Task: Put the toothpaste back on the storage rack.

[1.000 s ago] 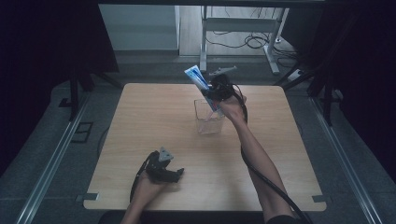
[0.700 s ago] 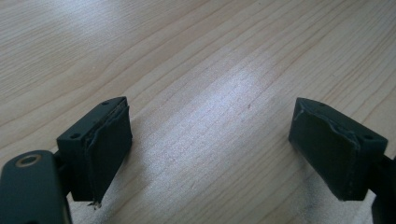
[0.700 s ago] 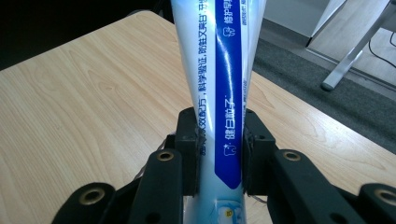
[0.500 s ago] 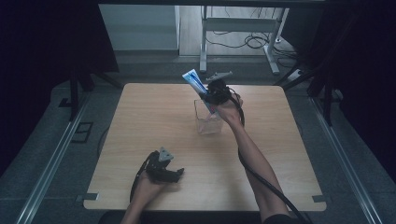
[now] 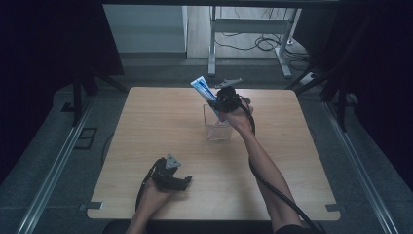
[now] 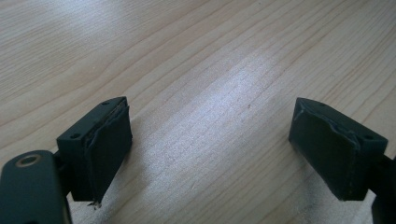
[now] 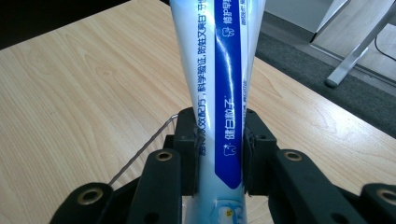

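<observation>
My right gripper (image 5: 221, 108) (image 7: 219, 156) is shut on a white and blue toothpaste tube (image 5: 203, 91) (image 7: 219, 79), its pads pressing both sides of the tube. The tube leans up and to the left, its lower end inside a clear plastic cup (image 5: 217, 129) near the table's middle; the cup's rim (image 7: 144, 144) runs just below the jaws. My left gripper (image 5: 181, 183) (image 6: 210, 154) rests low over the wooden table (image 5: 160, 117) near its front edge, open, with bare wood between its pads (image 6: 109, 154).
The table edge drops to a grey floor at the far side, where a white desk leg (image 7: 359, 44) and cables (image 5: 263, 41) lie. Metal rails (image 5: 53, 161) run along both sides of the table.
The right gripper has sunk a little with the tube, bringing its lower end deeper into the cup. The left gripper has stayed where it was.
</observation>
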Demonstrator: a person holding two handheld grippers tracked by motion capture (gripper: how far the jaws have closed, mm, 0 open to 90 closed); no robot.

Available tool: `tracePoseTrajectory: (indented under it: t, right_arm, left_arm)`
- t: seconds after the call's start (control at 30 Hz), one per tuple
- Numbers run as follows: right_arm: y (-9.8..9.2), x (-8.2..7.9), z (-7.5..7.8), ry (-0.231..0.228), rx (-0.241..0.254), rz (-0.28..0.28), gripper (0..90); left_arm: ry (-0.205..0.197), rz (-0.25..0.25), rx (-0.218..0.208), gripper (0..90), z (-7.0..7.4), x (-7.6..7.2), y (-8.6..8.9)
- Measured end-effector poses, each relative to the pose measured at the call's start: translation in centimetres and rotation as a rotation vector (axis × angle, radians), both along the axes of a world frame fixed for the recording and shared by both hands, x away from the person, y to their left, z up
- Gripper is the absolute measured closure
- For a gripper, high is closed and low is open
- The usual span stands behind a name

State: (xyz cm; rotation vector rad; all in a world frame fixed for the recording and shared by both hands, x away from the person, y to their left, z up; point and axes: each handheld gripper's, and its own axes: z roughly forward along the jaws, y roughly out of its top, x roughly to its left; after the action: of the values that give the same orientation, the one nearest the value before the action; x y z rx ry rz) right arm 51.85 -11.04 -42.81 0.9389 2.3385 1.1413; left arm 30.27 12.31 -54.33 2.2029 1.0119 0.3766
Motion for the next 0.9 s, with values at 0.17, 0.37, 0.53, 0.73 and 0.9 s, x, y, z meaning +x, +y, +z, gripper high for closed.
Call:
tracePoseTrajectory:
  t: [0.17,0.37,0.53,0.73,0.9]
  right_arm:
    - [0.0,-0.3,-0.3,0.0,-0.008,0.013,71.2]
    - [-0.2,-0.6,-0.8,0.012,-0.015,0.027,70.9]
    - [-0.1,-0.7,-1.1,0.019,-0.026,0.034,70.4]
    - [-0.2,-0.7,-1.3,0.034,-0.034,0.042,69.7]
    - [-0.3,-0.7,-1.4,0.053,-0.047,0.045,69.1]
  left_arm:
    - [0.0,0.0,0.0,13.2,0.0,0.0,0.0]
    - [0.0,0.0,0.0,13.2,0.0,0.0,0.0]
    - [0.0,0.001,-0.002,13.2,0.0,0.0,0.0]
    - [0.0,0.0,-0.001,13.2,0.0,0.0,0.0]
    - [0.0,0.0,-0.002,13.2,0.0,0.0,0.0]
